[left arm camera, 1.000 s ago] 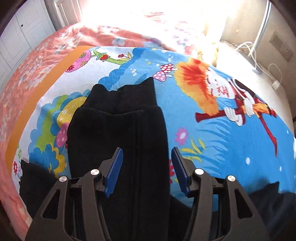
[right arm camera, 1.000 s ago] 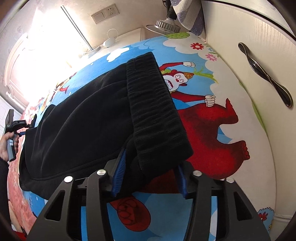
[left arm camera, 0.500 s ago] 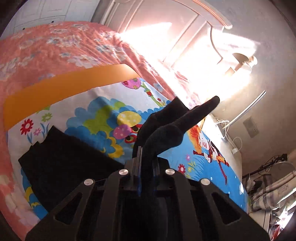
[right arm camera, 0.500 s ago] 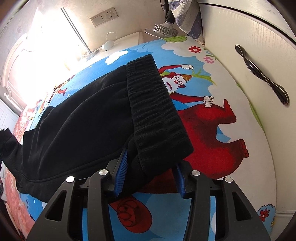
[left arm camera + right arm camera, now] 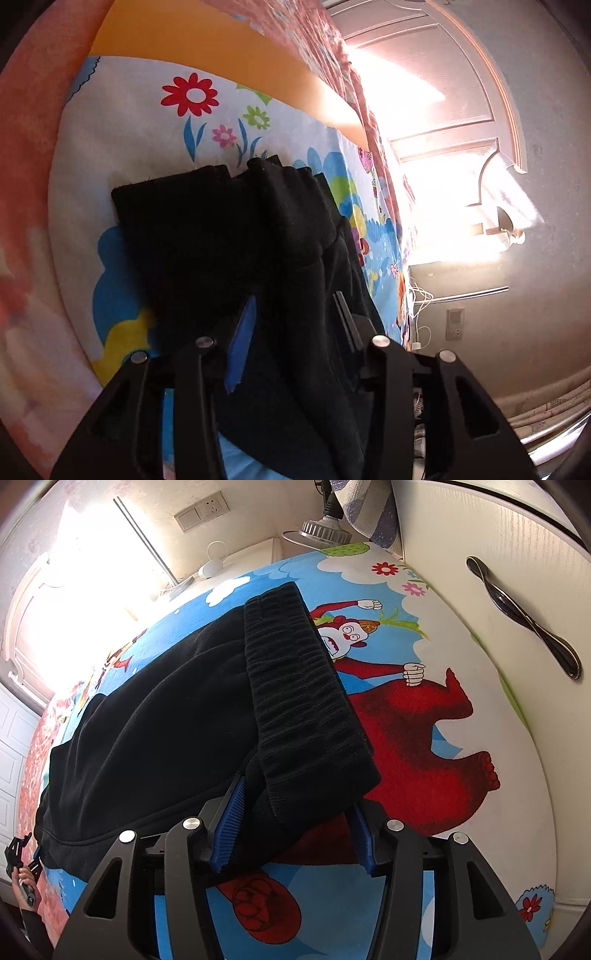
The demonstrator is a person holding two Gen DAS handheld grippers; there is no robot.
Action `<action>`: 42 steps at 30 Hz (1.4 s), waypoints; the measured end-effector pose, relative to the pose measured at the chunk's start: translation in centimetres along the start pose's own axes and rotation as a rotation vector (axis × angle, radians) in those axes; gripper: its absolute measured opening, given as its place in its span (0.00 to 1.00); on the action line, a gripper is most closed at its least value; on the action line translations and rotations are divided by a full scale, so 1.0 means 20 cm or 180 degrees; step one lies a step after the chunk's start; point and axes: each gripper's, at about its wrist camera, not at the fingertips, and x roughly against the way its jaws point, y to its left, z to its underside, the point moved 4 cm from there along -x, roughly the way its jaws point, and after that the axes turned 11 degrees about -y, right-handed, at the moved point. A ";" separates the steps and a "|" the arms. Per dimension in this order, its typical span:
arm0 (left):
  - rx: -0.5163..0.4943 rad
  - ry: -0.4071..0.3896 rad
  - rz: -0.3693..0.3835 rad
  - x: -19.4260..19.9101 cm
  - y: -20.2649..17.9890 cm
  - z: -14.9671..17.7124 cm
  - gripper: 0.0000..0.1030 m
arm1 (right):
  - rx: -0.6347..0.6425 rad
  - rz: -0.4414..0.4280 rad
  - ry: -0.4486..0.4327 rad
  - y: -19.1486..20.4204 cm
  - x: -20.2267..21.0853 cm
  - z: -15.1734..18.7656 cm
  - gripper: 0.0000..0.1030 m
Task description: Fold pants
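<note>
I am looking at the black pants (image 5: 173, 720) lying lengthwise across the cartoon-print bedsheet (image 5: 461, 709), and their long axis is the thing my next move is turning on. It is running from the ribbed waistband (image 5: 299, 701), near the sheet edge by the white cabinet (image 5: 498, 554), away toward the far end of the sheet where the orange band (image 5: 207, 48) is showing.

My right gripper (image 5: 291, 834) is sitting at the near corner of the waistband, pointing steeply down. Its jaws are opening; the waistband's corner is lying between the blue pads (image 5: 231, 827), which seem to be barely touching it, if at all, so I am reading this as not gripping.

My left gripper (image 5: 291, 332) is at the opposite end, over the leg cuffs (image 5: 207, 206), which are already doubled over one another near the flowered corner of the sheet. Its jaws are opening too, with black fabric draped loosely between them but not pinched. In the right wrist view this gripper is just peeking in at the lower left edge, in a person's hand (image 5: 22, 882).

So each gripper is holding station at one end of the long axis. I am judging that the fold will go along that axis, cuffs toward waistband, and the left gripper is the nearer one to carry it.
</note>
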 end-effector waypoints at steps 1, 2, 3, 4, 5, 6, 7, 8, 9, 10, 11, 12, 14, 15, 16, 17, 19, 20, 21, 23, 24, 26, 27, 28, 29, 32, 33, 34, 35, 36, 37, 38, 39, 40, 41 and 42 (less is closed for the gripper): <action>-0.0026 0.0018 -0.0011 -0.02 -0.02 0.00 0.40 | 0.0000 -0.0001 0.0003 0.00 0.00 0.00 0.48; -0.0049 0.0042 -0.0029 -0.04 -0.03 -0.01 0.40 | 0.0008 0.0000 0.0007 0.00 0.00 0.00 0.48; -0.0090 0.0091 -0.0074 -0.08 -0.05 -0.02 0.40 | 0.0023 0.0005 0.0012 0.00 0.00 0.00 0.48; -0.0125 0.0154 -0.0137 -0.12 -0.05 -0.03 0.31 | 0.0040 0.0010 0.0016 0.00 -0.01 -0.01 0.48; -0.0195 0.0207 -0.0249 -0.14 -0.07 -0.04 0.13 | 0.0052 0.0008 0.0020 0.01 0.00 -0.01 0.48; -0.0306 0.0246 -0.0296 -0.14 -0.10 -0.05 0.13 | 0.0058 0.0006 0.0031 0.01 0.00 -0.01 0.47; -0.0433 0.0211 -0.0265 -0.09 -0.17 -0.06 0.12 | 0.0074 0.0007 0.0037 0.02 0.00 -0.01 0.46; -0.0556 0.0131 -0.0204 -0.02 -0.26 -0.08 0.12 | 0.0089 0.0004 0.0038 0.02 0.01 -0.01 0.45; -0.0623 0.0051 -0.0140 0.07 -0.33 -0.09 0.12 | 0.0089 0.0000 0.0038 0.02 0.01 -0.01 0.45; -0.0668 -0.0043 -0.0090 0.16 -0.38 -0.08 0.12 | 0.0085 -0.0006 0.0034 0.02 0.01 -0.01 0.45; -0.0721 -0.0141 -0.0083 0.24 -0.40 -0.08 0.12 | 0.0083 -0.0010 0.0027 0.02 0.01 -0.01 0.45; -0.0728 -0.0193 -0.0108 0.28 -0.39 -0.06 0.12 | 0.0079 -0.0013 0.0024 0.02 0.01 -0.01 0.45; -0.0575 -0.0136 -0.0266 0.28 -0.24 -0.03 0.12 | 0.0078 -0.0027 0.0034 0.01 0.01 -0.01 0.45; -0.0501 -0.0043 -0.0384 0.24 -0.13 -0.01 0.13 | 0.0090 -0.0034 0.0046 0.01 0.01 -0.01 0.45; -0.0379 0.0094 -0.0477 0.19 -0.03 0.01 0.16 | 0.0112 -0.0038 0.0061 0.01 0.01 -0.02 0.45; -0.0244 0.0200 -0.0509 0.16 0.06 0.02 0.20 | 0.0135 -0.0041 0.0079 0.02 0.01 -0.02 0.45; -0.0166 0.0157 -0.0379 0.16 0.10 0.02 0.27 | 0.0182 -0.0041 0.0110 0.02 0.01 -0.03 0.44; -0.0166 0.0088 -0.0301 0.17 0.09 0.00 0.38 | 0.0197 -0.0038 0.0120 0.02 0.00 -0.03 0.44; -0.0157 0.0041 -0.0250 0.18 0.08 -0.02 0.42 | 0.0205 -0.0037 0.0129 0.03 0.00 -0.03 0.44; -0.0077 0.0049 -0.0278 0.17 0.08 -0.06 0.36 | 0.0214 -0.0035 0.0142 0.03 0.00 -0.03 0.44; -0.0027 0.0069 -0.0323 0.15 0.09 -0.09 0.24 | 0.0218 -0.0034 0.0144 0.03 0.00 -0.03 0.44; -0.0315 -0.0020 -0.0383 0.19 0.01 -0.11 0.12 | 0.0228 -0.0023 0.0142 0.03 0.00 -0.03 0.44; -0.0571 -0.0131 -0.0404 0.23 -0.07 -0.10 0.11 | 0.0236 -0.0011 0.0138 0.03 0.01 -0.03 0.43; -0.0758 -0.0236 -0.0453 0.27 -0.12 -0.10 0.11 | 0.0243 0.0001 0.0133 0.03 0.01 -0.03 0.43; -0.0869 -0.0306 -0.0587 0.28 -0.12 -0.09 0.11 | 0.0247 0.0014 0.0127 0.03 0.01 -0.03 0.43; -0.0904 -0.0248 -0.1077 0.21 0.05 -0.09 0.14 | 0.0304 0.0063 0.0118 0.04 0.00 -0.03 0.44; -0.0819 -0.0228 -0.1134 0.22 0.12 -0.10 0.21 | 0.0330 0.0072 0.0121 0.04 0.01 -0.03 0.44; -0.0820 -0.0299 -0.1120 0.24 0.13 -0.10 0.29 | 0.0344 0.0081 0.0124 0.04 0.01 -0.03 0.44; -0.0873 -0.0423 -0.1040 0.29 0.10 -0.10 0.29 | 0.0354 0.0105 0.0122 0.04 0.01 -0.03 0.44; -0.0958 -0.0568 -0.0996 0.33 0.06 -0.10 0.29 | 0.0360 0.0111 0.0121 0.03 0.00 -0.03 0.44; -0.1071 -0.0681 -0.0949 0.36 0.01 -0.09 0.32 | 0.0362 0.0121 0.0119 0.03 0.00 -0.03 0.44; -0.1202 -0.0742 -0.0862 0.38 -0.05 -0.08 0.40 | 0.0370 0.0140 0.0117 0.03 0.00 -0.03 0.44; -0.1338 -0.0740 -0.0777 0.38 -0.11 -0.06 0.45 | 0.0382 0.0166 0.0117 0.04 0.00 -0.03 0.44; -0.1453 -0.0682 -0.0698 0.37 -0.17 -0.02 0.50 | 0.0400 0.0199 0.0103 0.05 0.01 -0.03 0.44; -0.1540 -0.0595 -0.0606 0.36 -0.21 0.02 0.50 | 0.0429 0.0244 0.0066 0.06 0.03 -0.04 0.44; -0.1604 -0.0475 -0.0503 0.33 -0.26 0.07 0.50 | 0.0475 0.0303 0.0011 0.06 0.06 -0.04 0.44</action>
